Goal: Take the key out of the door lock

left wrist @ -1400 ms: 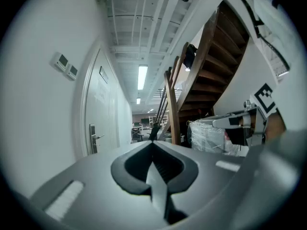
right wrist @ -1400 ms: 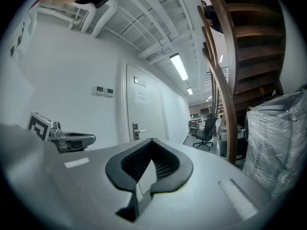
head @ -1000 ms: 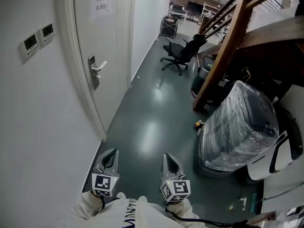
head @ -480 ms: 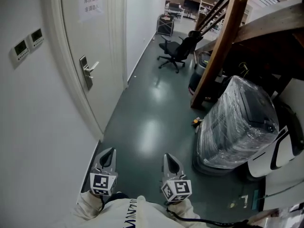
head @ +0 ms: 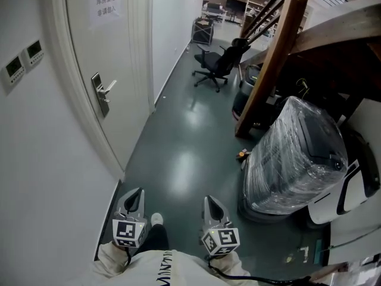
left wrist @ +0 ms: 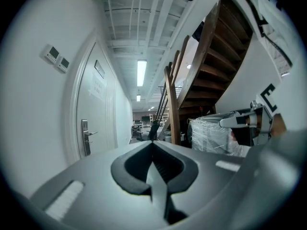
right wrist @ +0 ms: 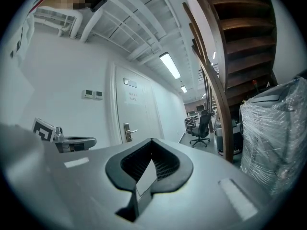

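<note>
The white door (head: 116, 52) stands along the left wall, well ahead of both grippers. Its silver lock plate with lever handle (head: 100, 94) also shows in the left gripper view (left wrist: 86, 137) and the right gripper view (right wrist: 127, 132). No key can be made out at this distance. My left gripper (head: 136, 199) and right gripper (head: 212, 205) are held side by side low in the head view, pointing along the corridor. Their jaws meet at the tips with nothing between them, in the left gripper view (left wrist: 152, 143) and the right gripper view (right wrist: 151, 140).
A paper notice (head: 102, 7) hangs on the door, and two wall control panels (head: 24, 58) sit left of it. A plastic-wrapped machine (head: 297, 159) and wooden stair beams (head: 268, 58) line the right. An office chair (head: 215, 64) stands far down the dark green floor (head: 178, 154).
The door and its lock plate have slid left and closer in the head view as the person walks forward. A white shoe now shows between the grippers. Both grippers stay shut.
</note>
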Demonstrator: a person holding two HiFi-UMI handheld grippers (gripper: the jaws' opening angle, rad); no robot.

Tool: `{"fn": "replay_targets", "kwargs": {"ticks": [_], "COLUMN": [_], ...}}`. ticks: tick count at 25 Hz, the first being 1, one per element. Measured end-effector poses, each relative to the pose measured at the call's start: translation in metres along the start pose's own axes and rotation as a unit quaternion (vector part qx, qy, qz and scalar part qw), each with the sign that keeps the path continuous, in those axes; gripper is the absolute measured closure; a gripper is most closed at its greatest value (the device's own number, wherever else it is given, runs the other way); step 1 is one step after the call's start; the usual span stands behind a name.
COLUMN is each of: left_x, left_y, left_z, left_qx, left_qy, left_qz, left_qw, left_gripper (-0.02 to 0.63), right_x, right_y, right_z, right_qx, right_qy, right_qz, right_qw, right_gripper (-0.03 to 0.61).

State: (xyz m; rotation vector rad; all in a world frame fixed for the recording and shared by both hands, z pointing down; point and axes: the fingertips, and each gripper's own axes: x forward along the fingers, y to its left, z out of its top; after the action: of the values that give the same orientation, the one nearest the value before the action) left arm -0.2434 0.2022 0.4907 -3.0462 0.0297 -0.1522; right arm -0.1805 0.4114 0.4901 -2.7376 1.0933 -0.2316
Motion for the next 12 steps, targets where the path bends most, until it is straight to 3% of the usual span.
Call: {"fn": "replay_targets", "kwargs": {"ticks": [12], "left_x": [0.101], "left_y": [0.058], "left_z": [-0.005], "left_qx": [-0.006], "left_qy": [-0.002], "left_qz": [-0.008], "left_qw": [0.9999], "left_gripper": [0.615], "right_x": [0.113], "right_y": [-0.019], "right_z": [0.004], "right_qx": [-0.009], "right_qy": [0.016], "right_qz": [-0.008], "right_qw": [1.000], "right_gripper": [0.577]}}
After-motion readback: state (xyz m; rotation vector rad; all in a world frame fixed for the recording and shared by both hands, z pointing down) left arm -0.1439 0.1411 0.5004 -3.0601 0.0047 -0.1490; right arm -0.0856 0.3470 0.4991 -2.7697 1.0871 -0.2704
